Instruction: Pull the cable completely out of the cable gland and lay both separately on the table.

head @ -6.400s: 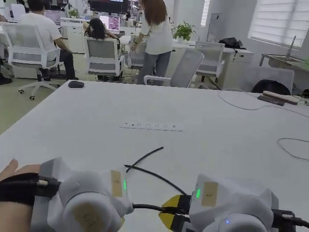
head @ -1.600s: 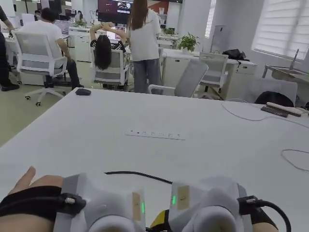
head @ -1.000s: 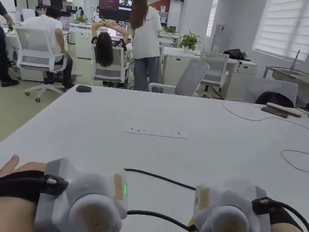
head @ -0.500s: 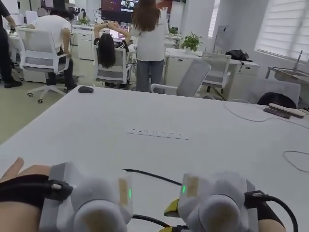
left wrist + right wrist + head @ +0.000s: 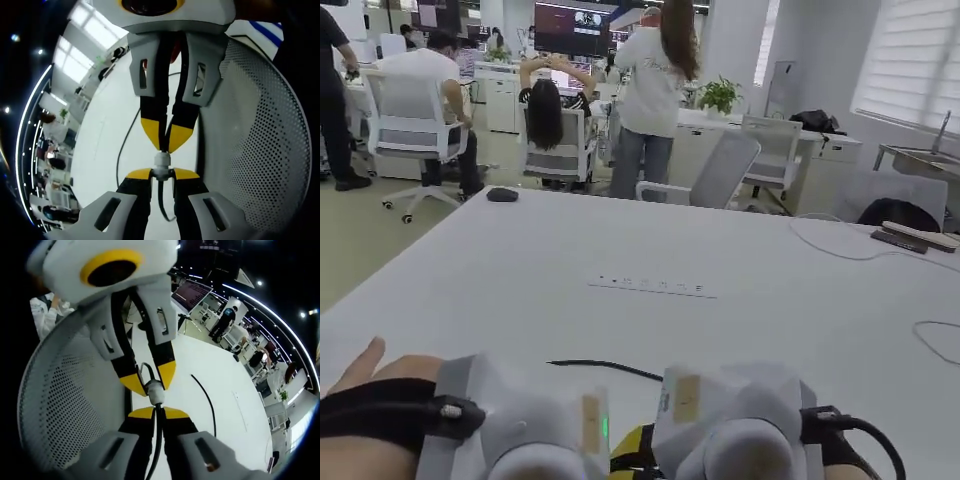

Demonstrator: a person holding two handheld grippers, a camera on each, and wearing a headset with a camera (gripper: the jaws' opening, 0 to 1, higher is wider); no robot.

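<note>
Although the free run of the black cable (image 5: 600, 366) lay on the white worktop (image 5: 620, 250), its near end appeared raised off the surface between the two grippers, which met tip to tip, and the cable gland (image 5: 161, 164) was not yet off it. Noted the left gripper (image 5: 161, 174) closed on the small pale gland body. The right gripper (image 5: 156, 413) was closed on the cable just beside the gland, with the cable running back between its jaws. A short loop of cable showed past the gland on the left gripper's side, so some length was left to draw through. Judgement: the gland looked light, rigid and smooth, and small against the jaw tips. It was liable to twist or pop out if pinched off-centre, so it was best held square across its body. The cable looked thin, limp and light, with a sheath that should give the pads purchase. It would only pull, not push, and might drag at the gland's seal. Best hold on the cable was close to the gland, drawing straight along the gland's axis and re-gripping as needed.
</note>
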